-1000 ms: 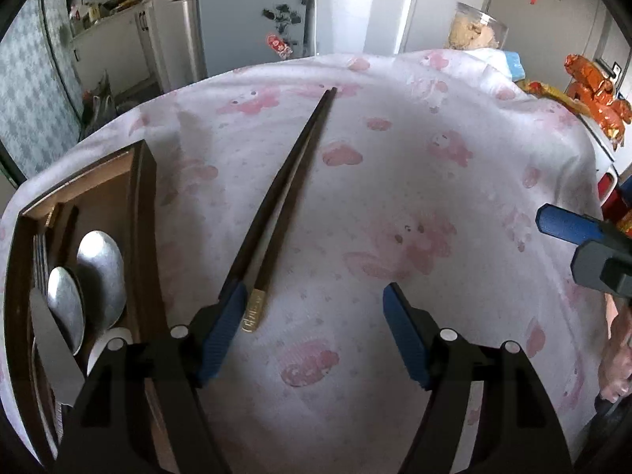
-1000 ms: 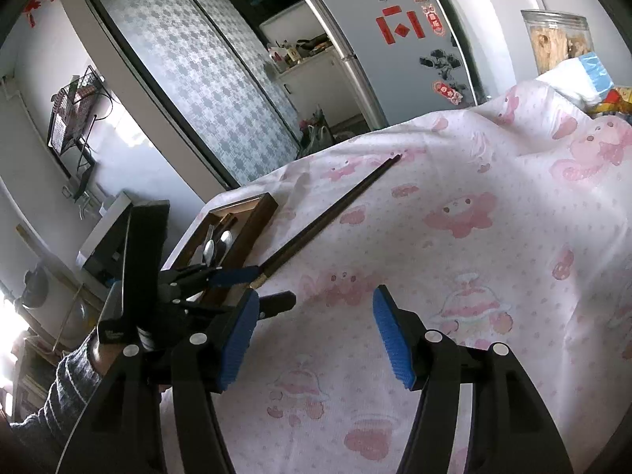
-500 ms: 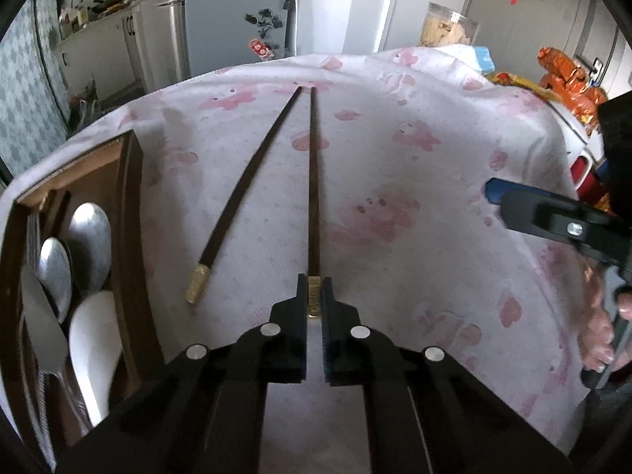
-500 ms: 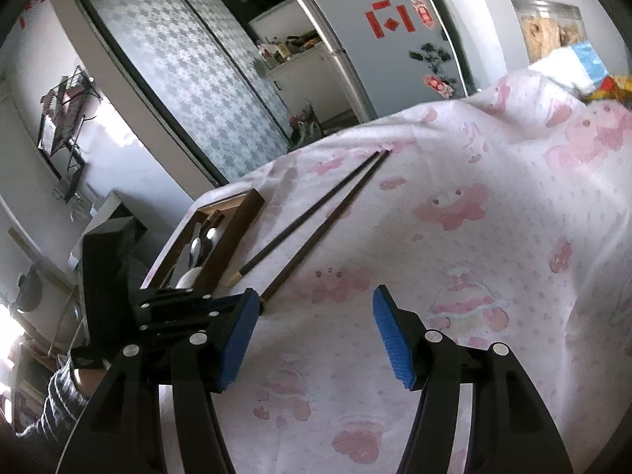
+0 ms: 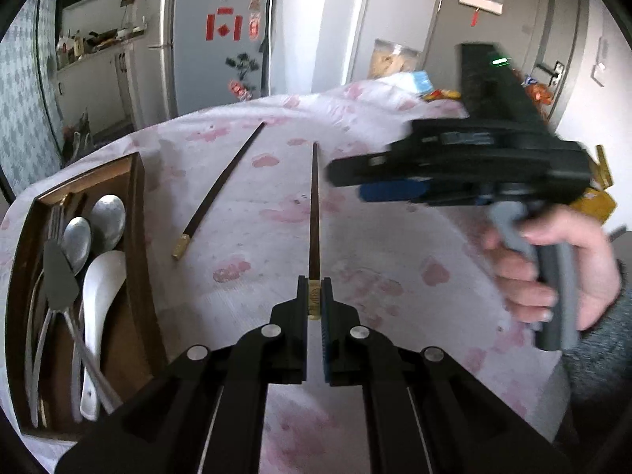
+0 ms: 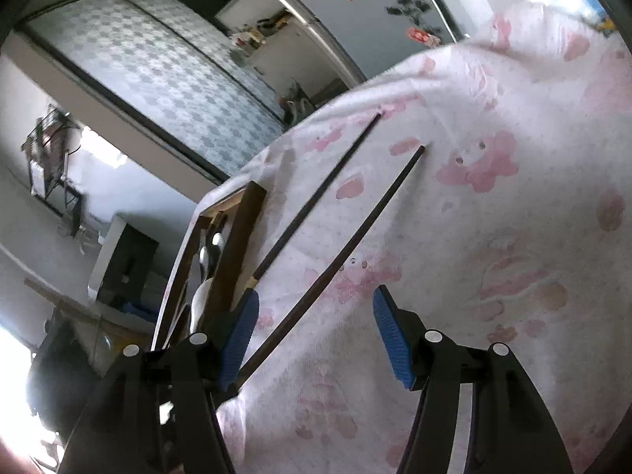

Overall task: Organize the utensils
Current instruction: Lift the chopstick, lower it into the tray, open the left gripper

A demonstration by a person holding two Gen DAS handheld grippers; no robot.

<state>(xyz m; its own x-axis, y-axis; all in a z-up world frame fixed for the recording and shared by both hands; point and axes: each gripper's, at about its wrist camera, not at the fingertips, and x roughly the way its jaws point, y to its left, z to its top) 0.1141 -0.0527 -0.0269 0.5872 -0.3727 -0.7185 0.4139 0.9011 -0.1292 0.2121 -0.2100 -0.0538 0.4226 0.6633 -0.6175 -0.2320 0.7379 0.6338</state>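
My left gripper (image 5: 314, 299) is shut on the gold-capped end of a dark chopstick (image 5: 315, 213) that points away over the pink-patterned cloth. A second dark chopstick (image 5: 221, 193) lies on the cloth to its left, near the wooden tray (image 5: 138, 213). The tray holds two metal spoons (image 5: 106, 217), a white spoon (image 5: 100, 296) and a knife (image 5: 59, 280). My right gripper (image 6: 314, 328) is open and empty above the cloth; the held chopstick (image 6: 343, 260) passes by its left finger. Its body (image 5: 466, 173) shows, blurred, in the left wrist view.
A fridge (image 5: 221, 39) and kitchen counter stand behind the table. A jar (image 5: 395, 59) and snack packets (image 5: 533, 91) sit at the table's far right. The tray (image 6: 233, 237) lies at the cloth's left edge in the right wrist view.
My left gripper closed on one chopstick and has lifted and drawn it away from the other. My right gripper swung in from the right, over the cloth toward the held chopstick.
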